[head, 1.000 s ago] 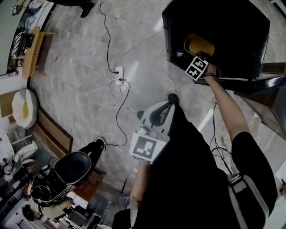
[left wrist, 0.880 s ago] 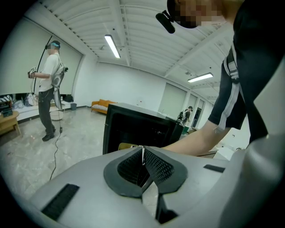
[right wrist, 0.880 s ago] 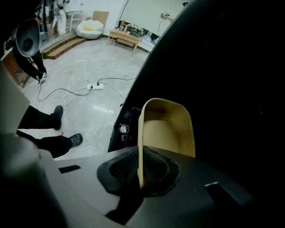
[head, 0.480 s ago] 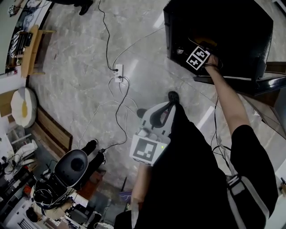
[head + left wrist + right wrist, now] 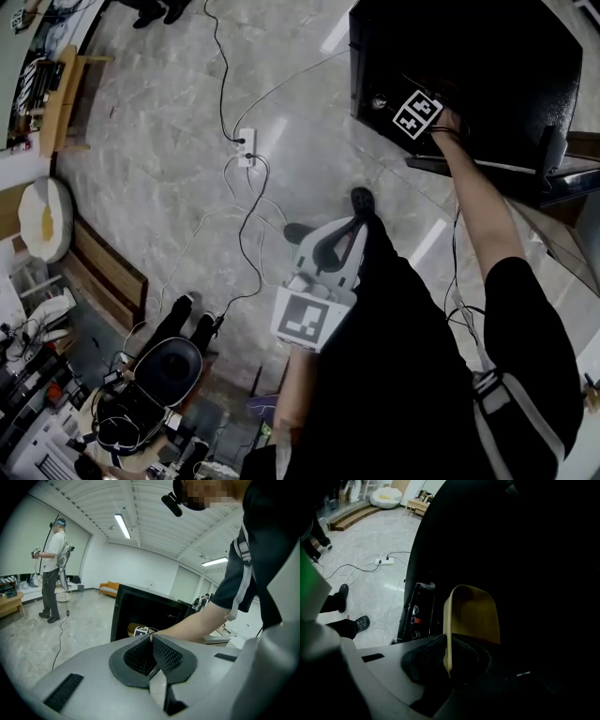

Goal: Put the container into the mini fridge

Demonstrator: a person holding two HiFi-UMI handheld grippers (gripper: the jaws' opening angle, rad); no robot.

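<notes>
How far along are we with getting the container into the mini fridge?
Done: the yellow container looks inside the mini fridge. In hand: the right gripper has just been opening its jaws, with the container's wall between them. To do: let go fully and pull out. The left gripper is shut and empty.

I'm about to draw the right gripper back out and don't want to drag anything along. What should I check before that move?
1. container inside the mini fridge: ok.
2. right gripper let go: cannot tell. Its jaws have just been opening, with the container's wall between them.
3. Container set down and bearing its own weight: cannot tell, too dark inside.
4. left gripper shut, empty, held outside the fridge: ok.
5. Fridge front open for the way out: ok.
</notes>
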